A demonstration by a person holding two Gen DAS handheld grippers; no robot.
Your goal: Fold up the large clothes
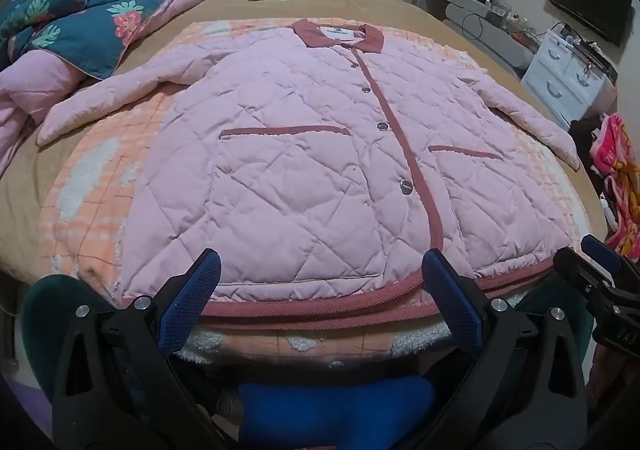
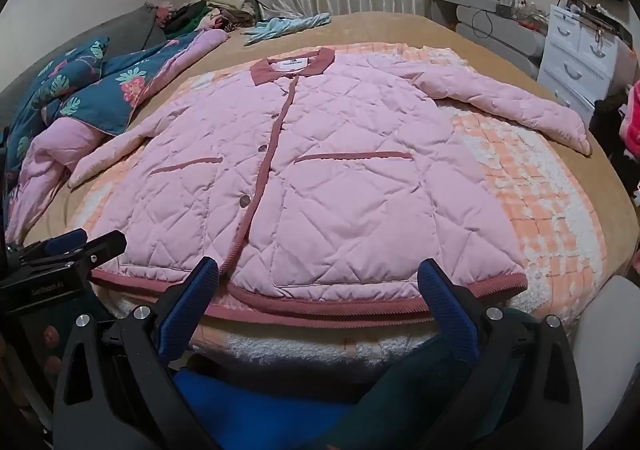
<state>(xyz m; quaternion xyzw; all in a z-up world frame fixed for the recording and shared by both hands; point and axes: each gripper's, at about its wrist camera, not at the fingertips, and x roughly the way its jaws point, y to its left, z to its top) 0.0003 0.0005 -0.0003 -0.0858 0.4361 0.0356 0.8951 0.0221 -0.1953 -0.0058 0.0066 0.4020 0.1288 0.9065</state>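
Evidently soft, puffy quilted jacket (image 1: 304,153) is lying flat on bed (image 1: 400,9); probably light, slippery. Left claw (image 1: 320,282) and right claw (image 2: 320,286) are gaping wide, empty; sleeves look the best hold.

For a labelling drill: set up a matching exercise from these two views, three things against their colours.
Things:
1. jacket
2. collar
3. duvet

Colours:
A. dark rose
B. teal with a floral print
C. pale pink, quilted

Pairs: 1-C, 2-A, 3-B
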